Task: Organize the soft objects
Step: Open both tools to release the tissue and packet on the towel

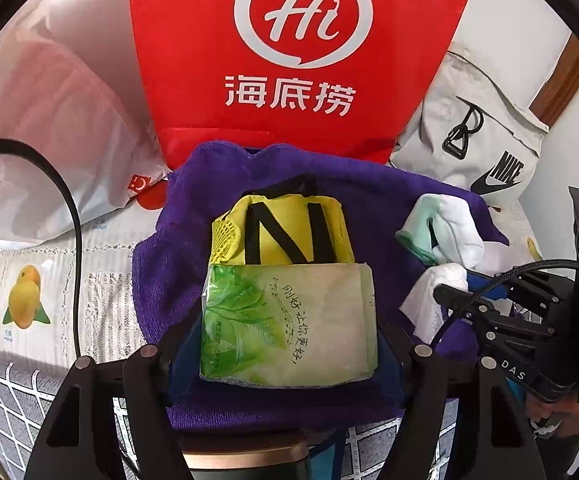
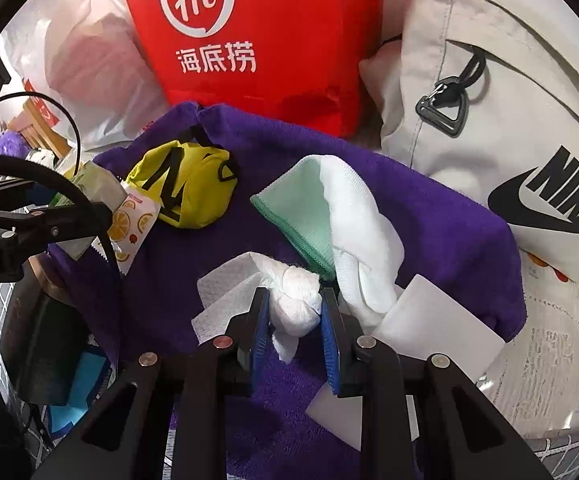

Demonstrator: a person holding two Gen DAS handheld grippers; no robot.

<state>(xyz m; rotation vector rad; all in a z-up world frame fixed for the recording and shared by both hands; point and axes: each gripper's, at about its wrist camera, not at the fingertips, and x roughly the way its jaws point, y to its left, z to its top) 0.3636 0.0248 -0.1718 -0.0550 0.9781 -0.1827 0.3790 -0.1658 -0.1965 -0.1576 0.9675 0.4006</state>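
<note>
Left hand-held gripper squeezes the green tissue pack over the purple towel, right by the yellow pouch. Right hand-held gripper pinches a crumpled white tissue near the towel's right edge, maybe touching the white-and-mint cloth. Red bag and grey bag crowd the back.

left hand-held gripper: black arms, silver screws | right hand-held gripper: blue ribbed pads, black cable
</note>
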